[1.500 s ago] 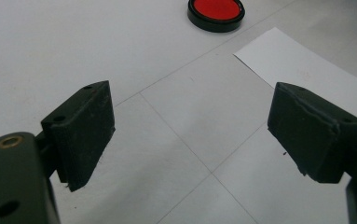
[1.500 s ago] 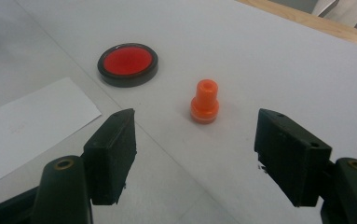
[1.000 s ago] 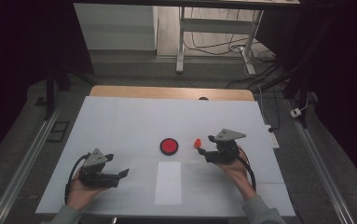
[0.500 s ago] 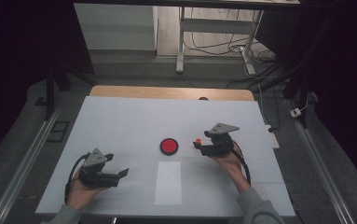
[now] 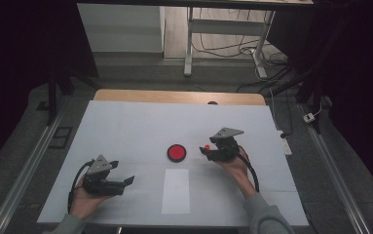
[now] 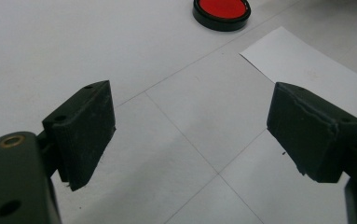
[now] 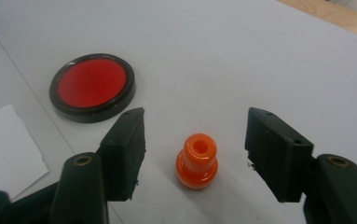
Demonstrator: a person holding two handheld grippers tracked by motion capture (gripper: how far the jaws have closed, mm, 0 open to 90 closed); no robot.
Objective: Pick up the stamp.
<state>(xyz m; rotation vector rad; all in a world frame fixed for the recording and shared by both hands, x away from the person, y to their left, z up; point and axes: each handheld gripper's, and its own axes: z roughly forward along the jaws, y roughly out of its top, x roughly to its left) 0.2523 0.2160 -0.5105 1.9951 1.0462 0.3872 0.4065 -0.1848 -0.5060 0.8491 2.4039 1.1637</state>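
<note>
So the right gripper [image 5: 208, 150] has been pushed forward over the last second, and its spread jaws are now set either side of the little orange peg [image 7: 196, 161], which stands upright on the table [image 5: 125, 126] just beside the red disc [image 5: 177, 152]. Nothing's clamped yet. The left gripper [image 5: 125, 183] is kept parked, released and empty. A grab is probably being lined up.

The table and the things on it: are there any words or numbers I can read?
None. The red disc, the orange piece and the white sheet are all plain, with no letters, numbers or signs. The table bears faint lines and no writing. The black pads of the grippers carry no marks either.
</note>
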